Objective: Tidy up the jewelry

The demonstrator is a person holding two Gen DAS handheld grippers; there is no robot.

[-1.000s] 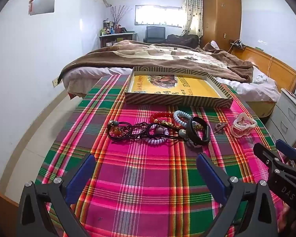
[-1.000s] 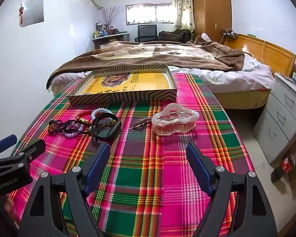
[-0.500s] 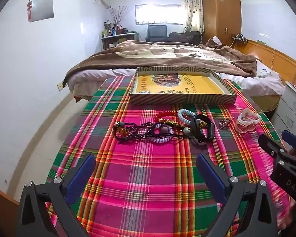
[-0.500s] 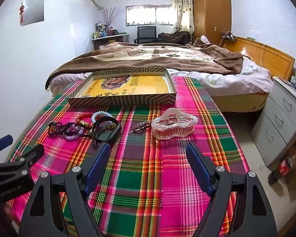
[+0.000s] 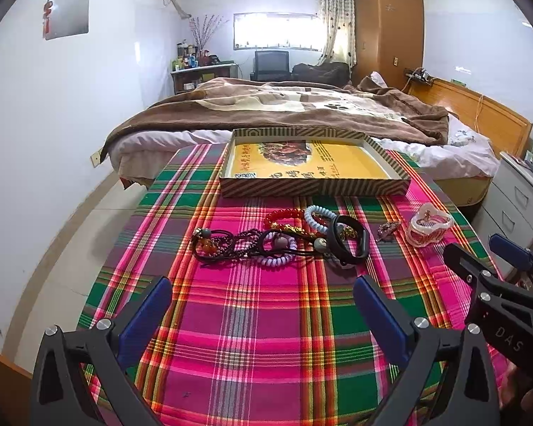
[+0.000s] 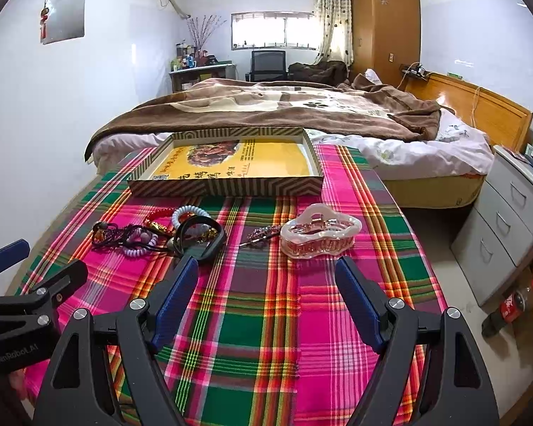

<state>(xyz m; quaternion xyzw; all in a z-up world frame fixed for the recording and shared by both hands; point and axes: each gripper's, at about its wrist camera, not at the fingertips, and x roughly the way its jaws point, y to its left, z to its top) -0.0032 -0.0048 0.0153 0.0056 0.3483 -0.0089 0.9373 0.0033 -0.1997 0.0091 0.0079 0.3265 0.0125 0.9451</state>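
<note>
Plaid desk (image 5: 266,319), both our tongs apart and empty.
Tangled bracelets (image 5: 280,238) may drag together when left tongs (image 5: 263,305) lift one; right tongs (image 6: 266,291) could knock the clip (image 6: 319,236).

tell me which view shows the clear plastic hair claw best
The right wrist view: the clear, wavy-edged plastic hair claw lies large and near centre, just ahead of the open jaws. In the left wrist view it sits small, far to the right on the plaid cloth.

Left gripper (image 5: 263,300) is hovering at lower frame, jaws spread wide and empty. Right gripper (image 6: 266,282) is hovering likewise, jaws spread, gripping nothing.
</note>
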